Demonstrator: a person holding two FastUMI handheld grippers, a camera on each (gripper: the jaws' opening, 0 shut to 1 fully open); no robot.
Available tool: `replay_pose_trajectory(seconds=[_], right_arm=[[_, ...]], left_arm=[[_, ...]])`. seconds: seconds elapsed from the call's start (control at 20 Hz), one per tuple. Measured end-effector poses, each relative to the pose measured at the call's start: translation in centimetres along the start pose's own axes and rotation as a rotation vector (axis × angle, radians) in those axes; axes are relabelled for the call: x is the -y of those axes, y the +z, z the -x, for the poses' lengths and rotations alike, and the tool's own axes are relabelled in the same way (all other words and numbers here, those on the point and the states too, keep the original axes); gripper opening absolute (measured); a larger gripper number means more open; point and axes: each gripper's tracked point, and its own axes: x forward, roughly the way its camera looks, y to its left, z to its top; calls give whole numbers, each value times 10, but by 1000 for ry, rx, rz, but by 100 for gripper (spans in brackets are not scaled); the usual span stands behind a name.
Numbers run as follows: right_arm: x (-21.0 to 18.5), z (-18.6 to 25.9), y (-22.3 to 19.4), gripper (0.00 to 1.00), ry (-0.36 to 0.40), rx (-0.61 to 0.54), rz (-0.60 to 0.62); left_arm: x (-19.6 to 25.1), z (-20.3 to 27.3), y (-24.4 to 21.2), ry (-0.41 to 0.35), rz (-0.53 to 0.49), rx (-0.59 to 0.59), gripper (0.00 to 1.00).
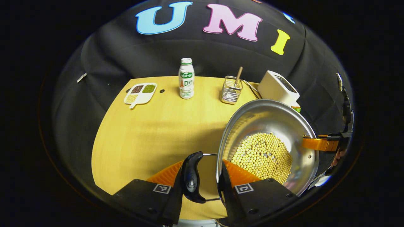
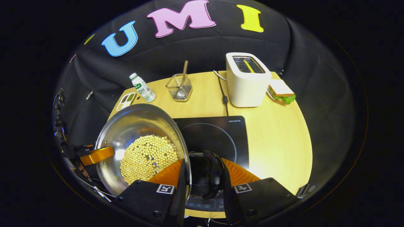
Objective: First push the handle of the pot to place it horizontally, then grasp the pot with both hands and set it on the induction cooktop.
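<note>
Both grippers clamp a steel pot (image 1: 268,126) full of pale yellow beans (image 1: 263,156), one at each side. Seen in the left gripper view, the left gripper (image 1: 205,181) is nearly closed, its fingers pinching the pot's rim and a black loop handle (image 1: 191,178); across the pot, the other tongs bite the far rim. Seen in the right gripper view, the right gripper (image 2: 203,178) is likewise nearly closed on the rim and the second black handle (image 2: 214,176), with the pot (image 2: 139,126) just left of its fingers. Beyond these fingers lies the wooden table (image 2: 277,135), and directly under and ahead of them the black induction cooktop (image 2: 214,132), which the pot overlaps at its left edge. Farther ahead stands a white toaster (image 2: 247,80), a sandwich (image 2: 282,91) to its right. Left of it stand a wire basket (image 2: 180,86), a small bottle (image 2: 142,87) and a sectioned dish (image 2: 125,101).
</note>
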Motion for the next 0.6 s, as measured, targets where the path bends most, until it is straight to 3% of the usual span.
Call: replay_pose_trajectory(seconds=[0.3,0.6], right_arm=[[50,-6,2,53,-43,-1,-23],[77,-29,5,53,-53,-13,-37]], left_arm=[[48,-32,2,-41,-15,-20,58],[68,-57,3,-50,-18,-32,58]])
